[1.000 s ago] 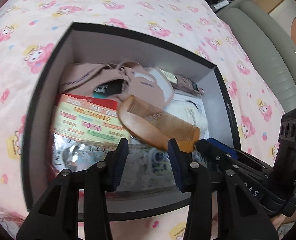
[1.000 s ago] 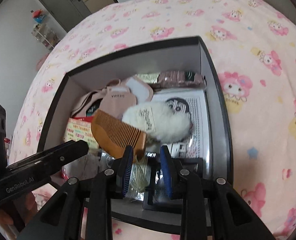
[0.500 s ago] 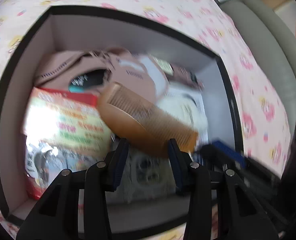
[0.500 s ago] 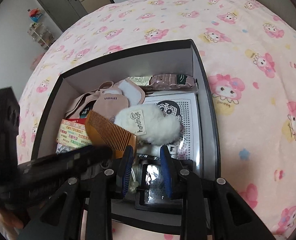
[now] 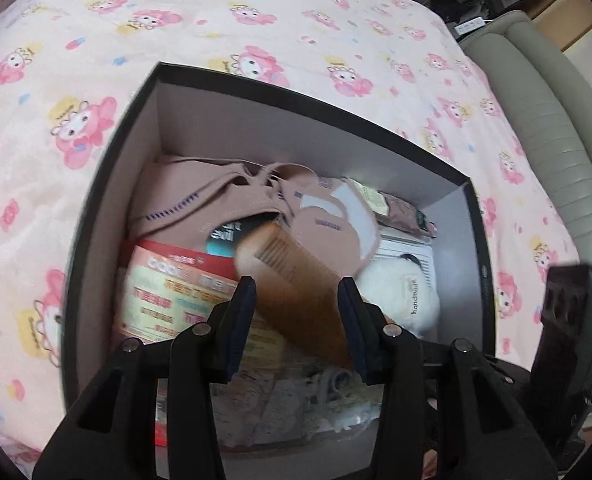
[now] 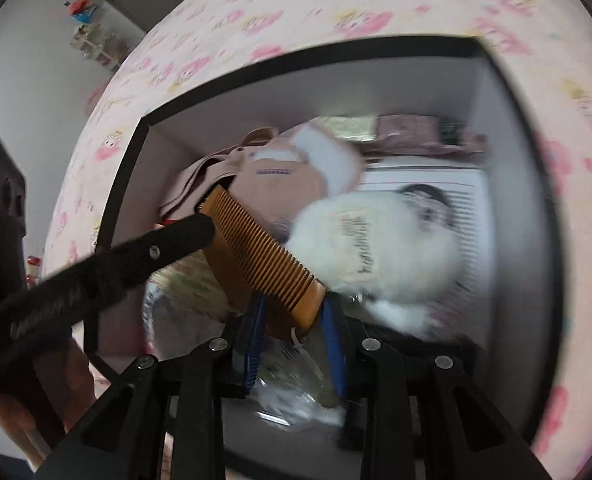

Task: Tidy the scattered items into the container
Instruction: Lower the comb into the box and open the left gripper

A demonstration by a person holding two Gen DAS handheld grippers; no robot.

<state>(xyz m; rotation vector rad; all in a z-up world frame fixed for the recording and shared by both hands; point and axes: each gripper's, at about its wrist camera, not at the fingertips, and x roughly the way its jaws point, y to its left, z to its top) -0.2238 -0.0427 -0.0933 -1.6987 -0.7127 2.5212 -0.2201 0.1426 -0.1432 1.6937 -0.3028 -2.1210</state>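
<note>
Only the right wrist view shows the right claw (image 6: 292, 322) gripping the comb (image 6: 262, 258); left claw (image 5: 296, 320) gapes, widening, above the box (image 5: 96, 216) on a pink bedspread (image 5: 256, 12).

Brown comb (image 6: 256, 256) between blue pads (image 6: 252, 344); beyond it white fluffy puff (image 6: 391, 248), black-rimmed grey box (image 5: 232, 128), pink cartoon-print blanket (image 5: 256, 20)

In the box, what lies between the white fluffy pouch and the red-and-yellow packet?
The wooden comb lies slantwise between the white fluffy pouch and the red-and-yellow packet, its near end between the right tongs' pads. The right wrist view shows it sharply; the left wrist view blurs it.
</note>
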